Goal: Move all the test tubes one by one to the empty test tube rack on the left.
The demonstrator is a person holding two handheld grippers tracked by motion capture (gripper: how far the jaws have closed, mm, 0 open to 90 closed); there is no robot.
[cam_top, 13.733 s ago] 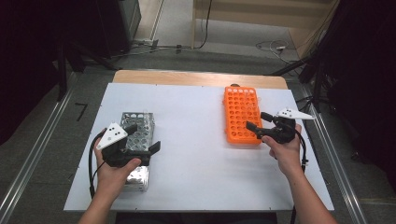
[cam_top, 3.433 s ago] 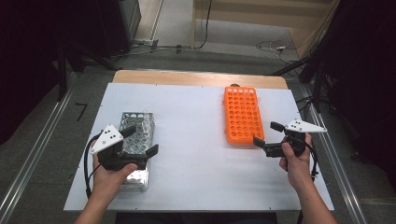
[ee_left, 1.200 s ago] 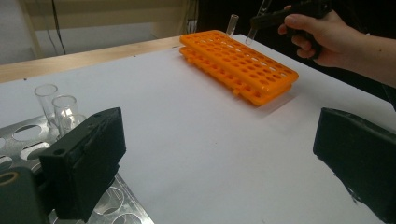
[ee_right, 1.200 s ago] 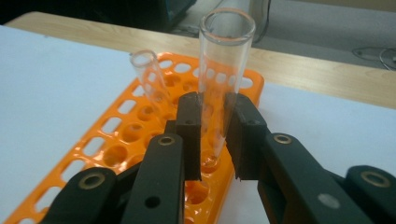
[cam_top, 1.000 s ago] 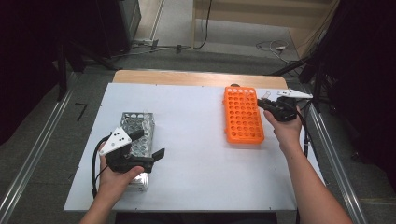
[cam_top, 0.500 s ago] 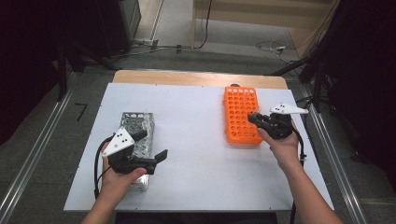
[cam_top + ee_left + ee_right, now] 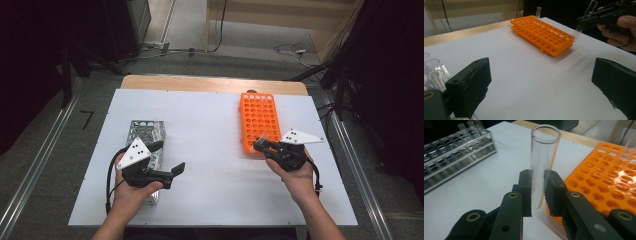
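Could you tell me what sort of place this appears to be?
Probably a lab bench set up for recording: an orange tube rack, a metal rack with glass tubes, and cables on the floor behind the table.

Even overhead light falls on the white bench (image 7: 215, 125), which reads bright, while the surrounding room sinks into near-black at left and right. Shadows under the hands are soft and short. The high view is slightly soft and grainy throughout. In the left tool view, the near jaws are dark and blurred, and the orange rack (image 7: 541, 33) is sharper. In the right tool view, the tube (image 7: 544, 162) shows pale glare along its rim; the metal rack (image 7: 454, 150) blurs.
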